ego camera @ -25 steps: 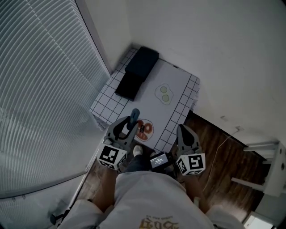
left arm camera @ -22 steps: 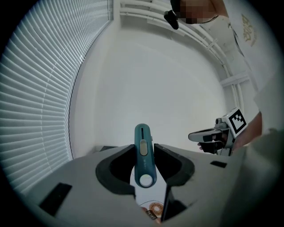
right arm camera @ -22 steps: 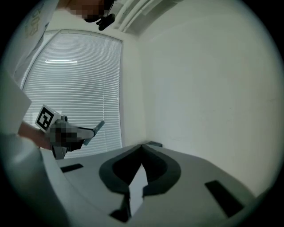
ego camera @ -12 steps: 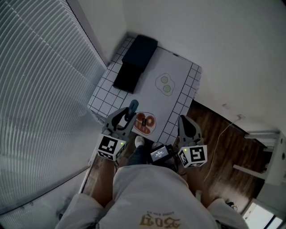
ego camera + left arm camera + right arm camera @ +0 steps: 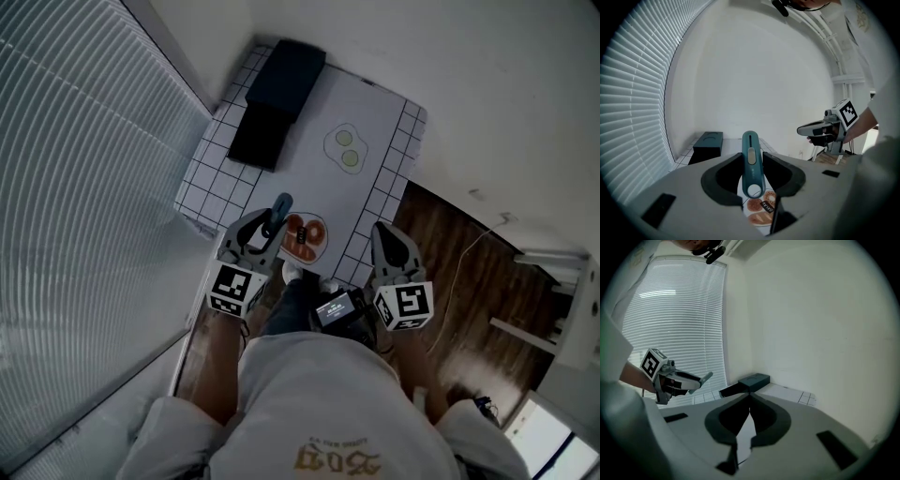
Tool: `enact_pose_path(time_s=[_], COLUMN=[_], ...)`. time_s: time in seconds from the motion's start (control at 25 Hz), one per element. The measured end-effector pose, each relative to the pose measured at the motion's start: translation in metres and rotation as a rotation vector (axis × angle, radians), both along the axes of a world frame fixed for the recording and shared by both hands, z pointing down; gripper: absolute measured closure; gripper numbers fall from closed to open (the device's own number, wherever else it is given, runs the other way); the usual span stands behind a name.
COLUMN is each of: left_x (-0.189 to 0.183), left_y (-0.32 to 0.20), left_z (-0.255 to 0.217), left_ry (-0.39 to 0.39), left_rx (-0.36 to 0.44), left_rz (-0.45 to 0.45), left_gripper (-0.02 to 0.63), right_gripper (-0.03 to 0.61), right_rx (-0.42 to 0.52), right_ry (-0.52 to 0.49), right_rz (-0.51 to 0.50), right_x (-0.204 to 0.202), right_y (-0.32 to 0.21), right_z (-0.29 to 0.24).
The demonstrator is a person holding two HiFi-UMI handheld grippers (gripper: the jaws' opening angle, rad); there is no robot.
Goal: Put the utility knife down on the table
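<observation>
while clamped between the left tongs (image 5: 751, 155), utility knife (image 5: 752, 171) lengthwise, tip forward

Plate (image 5: 322, 247) partly behind utility knife (image 5: 751, 161); packet label (image 5: 768, 206) too small.

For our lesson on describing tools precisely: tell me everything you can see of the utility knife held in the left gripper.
The utility knife has a slim teal body, plastic by the look, with rounded ends, a paler slider in a central slot and a round hole at its near end. No blade shows. The left gripper clamps it between its jaws, far end pointing away, in the air over the near end of the white table. Only the jaws touch it.
</observation>
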State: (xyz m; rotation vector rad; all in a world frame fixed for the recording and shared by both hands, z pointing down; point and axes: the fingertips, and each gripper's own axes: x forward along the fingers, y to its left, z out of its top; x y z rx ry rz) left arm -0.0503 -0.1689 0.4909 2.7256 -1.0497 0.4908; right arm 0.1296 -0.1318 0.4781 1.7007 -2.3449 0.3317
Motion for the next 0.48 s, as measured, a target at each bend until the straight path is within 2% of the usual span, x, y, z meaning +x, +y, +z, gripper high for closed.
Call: enact_pose_path(time_s=[0.24, 0.48], left_x=[0.007, 0.010], left_y=[-0.006, -0.004], left_z=[0.020, 0.047], left_ry=[-0.019, -0.068], left_rx=[-0.015, -0.069], left_rz=[0.025, 0.052], left_gripper=[0.471, 0.471], right_gripper=[0.571, 0.571], right_rx=[-0.029, -0.066], right_ry=[0.006, 0.005], right_rz=[-0.001, 0.001], right_x=[0.001, 0.002], right_y=[-0.003, -0.007], right_z=[0.016, 0.034])
